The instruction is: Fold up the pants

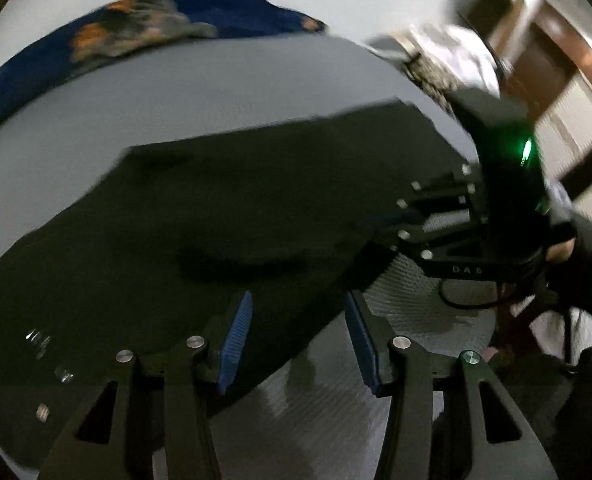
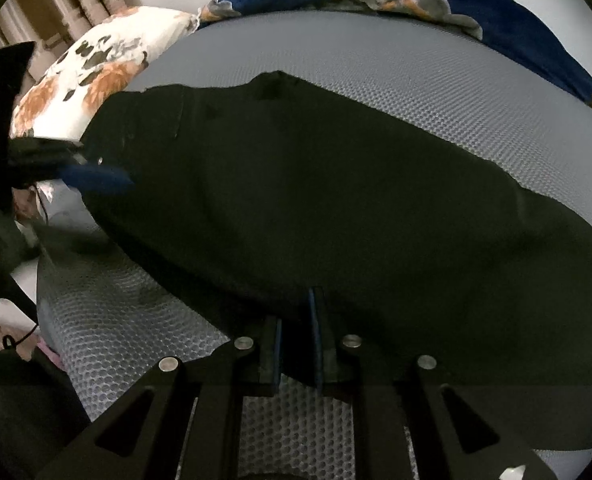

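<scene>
The bed (image 2: 376,92) carries the black pants (image 2: 316,200), spread from 9 to 3 o'clock. Soft, limp and light, they're best taken at hem or waistband edges. Left tongs (image 1: 298,338) stand spread and empty; right tongs (image 2: 296,344) pinch the near edge.

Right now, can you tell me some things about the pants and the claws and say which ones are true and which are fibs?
1. The pants are black. True.
2. The pants lie on a wooden floor. False: they lie on a grey textured mattress.
3. The left claw has its blue pads apart with nothing pinched between them. True.
4. The right claw is wide open in the air. False: its pads are nearly together, gripping the near edge of the pants.
5. A flowery pillow sits beyond the pants in the right claw's view. True.
</scene>
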